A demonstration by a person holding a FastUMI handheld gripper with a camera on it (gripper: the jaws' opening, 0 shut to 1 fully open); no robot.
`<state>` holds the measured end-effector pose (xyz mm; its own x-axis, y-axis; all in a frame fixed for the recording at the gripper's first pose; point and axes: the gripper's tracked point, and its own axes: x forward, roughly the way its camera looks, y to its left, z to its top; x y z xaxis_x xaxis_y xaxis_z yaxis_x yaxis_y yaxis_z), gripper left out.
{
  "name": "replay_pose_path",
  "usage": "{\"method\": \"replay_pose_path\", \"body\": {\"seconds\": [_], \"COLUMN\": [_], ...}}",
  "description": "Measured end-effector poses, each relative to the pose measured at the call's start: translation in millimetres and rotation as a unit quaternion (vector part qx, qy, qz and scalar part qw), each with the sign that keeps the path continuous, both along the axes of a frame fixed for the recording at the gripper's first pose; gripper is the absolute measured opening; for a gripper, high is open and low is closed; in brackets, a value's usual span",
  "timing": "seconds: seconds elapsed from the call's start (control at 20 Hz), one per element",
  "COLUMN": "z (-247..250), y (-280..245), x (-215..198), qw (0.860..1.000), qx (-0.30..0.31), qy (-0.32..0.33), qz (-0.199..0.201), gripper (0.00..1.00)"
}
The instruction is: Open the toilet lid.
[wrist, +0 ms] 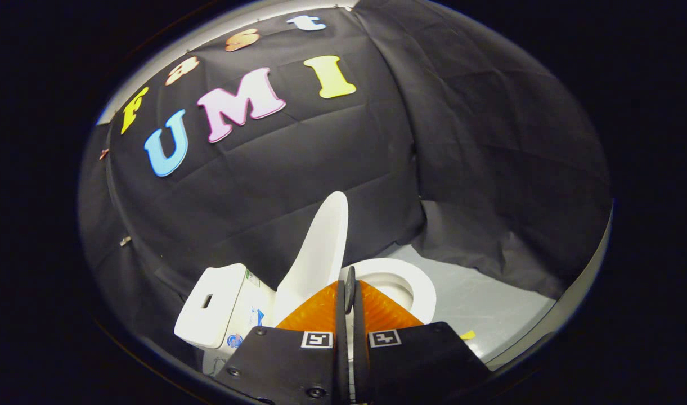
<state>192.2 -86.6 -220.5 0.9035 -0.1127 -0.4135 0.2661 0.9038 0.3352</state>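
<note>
In the gripper view, the gripper (349, 292) is sitting with its fingers pressed together, gripping nothing. The toilet lid (319, 247) is standing raised just ahead of the fingertips at about eleven o'clock, its long axis running up and leaning slightly toward one o'clock. The seat ring (425, 287) is lying beyond the fingers at one o'clock, the tank (214, 306) at nine o'clock. The task appears essentially done. The fingers are covering the hinge and the lid's base, so contact is hard to judge.
</note>
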Motion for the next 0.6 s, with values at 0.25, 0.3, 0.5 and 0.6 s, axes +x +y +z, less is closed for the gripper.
{"method": "replay_pose_path", "body": {"seconds": [0.25, 0.3, 0.5, 0.6], "z": [36, 43, 67, 76], "y": [48, 58, 103, 124], "x": [0, 0, -1, -1], "qw": [0.998, 0.997, 0.992, 0.99], "qx": [-0.052, -0.06, -0.089, -0.095], "qy": [-0.027, -0.033, -0.056, -0.067], "qz": [0.03, 0.036, 0.066, 0.08], "gripper": [0.09, 0.09, 0.1, 0.1]}}
